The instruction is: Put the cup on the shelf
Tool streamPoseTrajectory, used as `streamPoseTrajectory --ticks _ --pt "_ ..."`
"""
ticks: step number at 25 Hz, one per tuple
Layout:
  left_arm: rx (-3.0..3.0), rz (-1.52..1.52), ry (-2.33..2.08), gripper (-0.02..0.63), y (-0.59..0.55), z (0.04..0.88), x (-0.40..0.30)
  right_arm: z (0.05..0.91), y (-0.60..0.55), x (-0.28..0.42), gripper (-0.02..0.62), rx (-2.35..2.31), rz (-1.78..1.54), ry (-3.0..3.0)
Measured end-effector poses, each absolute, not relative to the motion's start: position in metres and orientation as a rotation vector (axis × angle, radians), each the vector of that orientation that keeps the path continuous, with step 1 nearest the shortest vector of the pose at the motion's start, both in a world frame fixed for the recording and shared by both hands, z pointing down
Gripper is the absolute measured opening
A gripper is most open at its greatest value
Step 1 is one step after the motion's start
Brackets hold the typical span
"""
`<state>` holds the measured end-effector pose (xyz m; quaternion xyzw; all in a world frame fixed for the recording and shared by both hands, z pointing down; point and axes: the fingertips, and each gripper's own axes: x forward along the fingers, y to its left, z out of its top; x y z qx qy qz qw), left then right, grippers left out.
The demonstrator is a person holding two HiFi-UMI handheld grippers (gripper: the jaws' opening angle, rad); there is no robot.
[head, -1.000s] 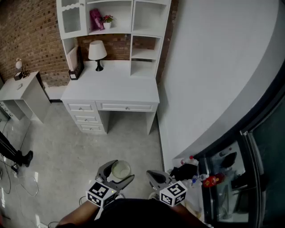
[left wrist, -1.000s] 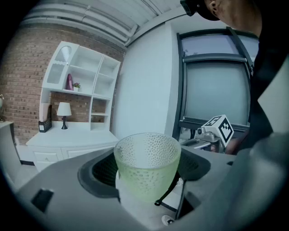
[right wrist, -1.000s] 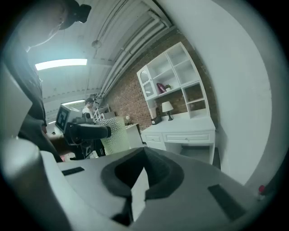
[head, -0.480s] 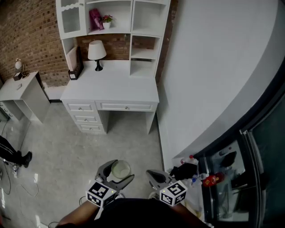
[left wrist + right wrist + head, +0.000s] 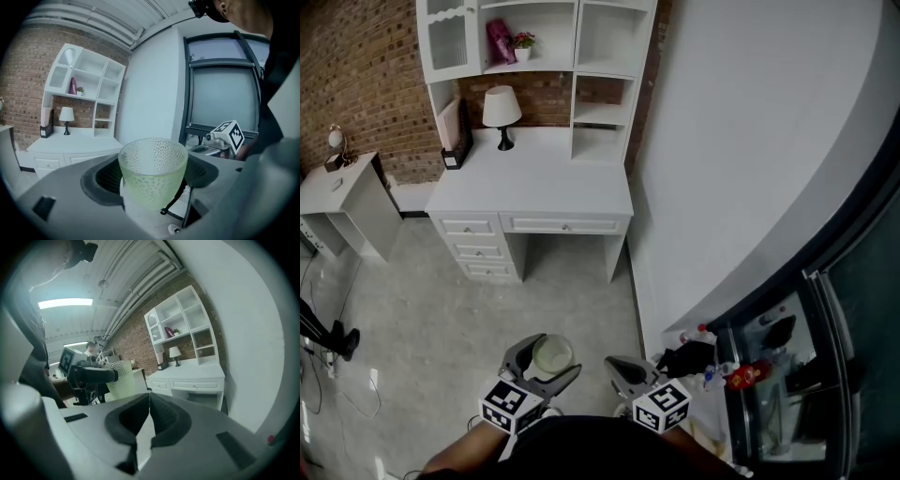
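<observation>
L gripper is clamped on the cup — a pale green dimpled tumbler, mouth up, w/ the jaws pressing its lower sides. It hangs low over the grey floor, well apart from the white desk. R gripper sits just beside it on the right, jaws together w/ nothing between them. Ahead, the white shelf unit stands on the desk against the brick wall — a lamp on the desktop, a pink item and small plant in an upper compartment.
</observation>
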<state>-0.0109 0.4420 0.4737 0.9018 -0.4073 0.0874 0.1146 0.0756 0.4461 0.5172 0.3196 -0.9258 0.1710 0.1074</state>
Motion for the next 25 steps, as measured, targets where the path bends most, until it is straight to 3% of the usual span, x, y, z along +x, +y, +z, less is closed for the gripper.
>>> streamPoseTrajectory --ticks 25 --pt "2.624 0.241 -1.167 0.385 0.454 0.49 -0.094 0.533 0.461 -0.002 0.005 0.966 0.553 -2.655"
